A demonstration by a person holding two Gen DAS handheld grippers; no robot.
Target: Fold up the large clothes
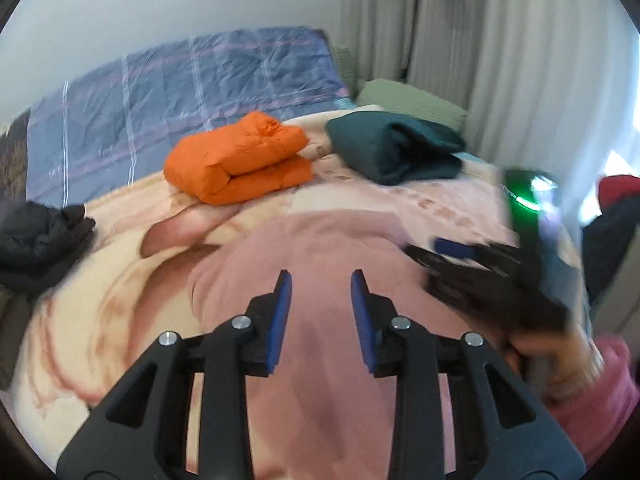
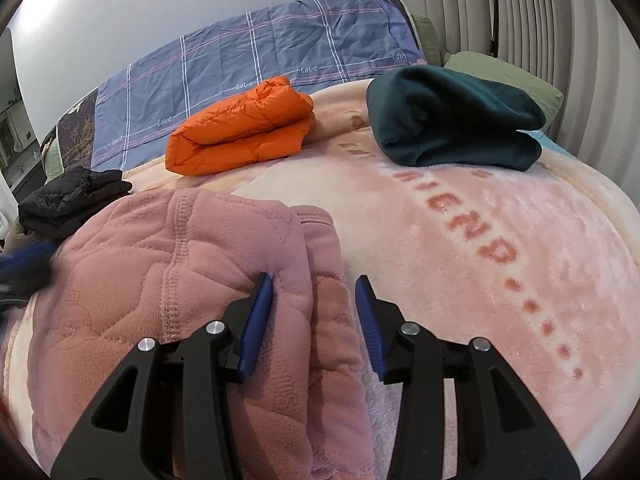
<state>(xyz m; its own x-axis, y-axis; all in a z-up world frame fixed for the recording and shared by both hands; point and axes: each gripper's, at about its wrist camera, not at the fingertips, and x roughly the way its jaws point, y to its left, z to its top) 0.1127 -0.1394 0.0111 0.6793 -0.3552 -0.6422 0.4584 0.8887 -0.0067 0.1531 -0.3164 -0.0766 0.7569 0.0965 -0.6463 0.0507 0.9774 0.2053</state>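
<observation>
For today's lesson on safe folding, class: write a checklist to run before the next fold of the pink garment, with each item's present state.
1. Left hand-held gripper empty, jaws apart: ok.
2. Right hand-held gripper astride the pink garment edge: ok.
3. Its pads pressing the fabric: cannot tell.
4. Orange jacket and teal garment folded, clear of the work: ok.
5. Left view sharp: not ok.

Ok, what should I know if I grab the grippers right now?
Left gripper: open, empty, above the pink top.
Right gripper: straddles the pink top's folded edge; grip unclear.
Done: orange jacket and teal top lie folded at the back of the blanket.
To do: finish folding the pink top; black garment looks bunched, probably next.
</observation>
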